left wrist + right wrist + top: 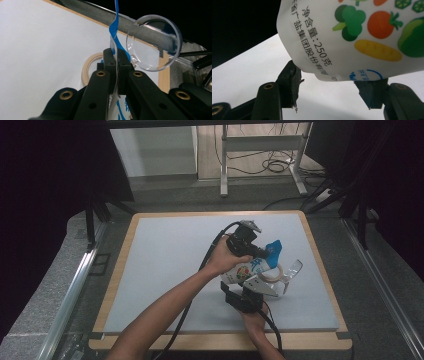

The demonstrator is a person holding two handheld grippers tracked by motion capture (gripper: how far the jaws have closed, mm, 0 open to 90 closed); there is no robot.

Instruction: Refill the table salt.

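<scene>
A white pouch [243, 271] printed with vegetables [352, 37] and topped by a blue strip [115, 30] is held off the mat between both grippers. My left gripper [263, 252] reaches in from the left, and its jaws [116, 53] are shut on the blue top edge. My right gripper [249, 283] comes up from the near side, and its jaws [330, 79] press on the pouch's bulging bottom from both sides. Just right of the pouch are a clear round lid [295, 267] [153, 42] and a beige tape ring [276, 273] [87, 70].
The grey mat [165, 270] sits on a board with a wooden rim [120, 270]. Black cables trail from both grippers toward the near edge. Beyond the table stand a metal desk frame [224, 165] and floor cables [275, 165].
</scene>
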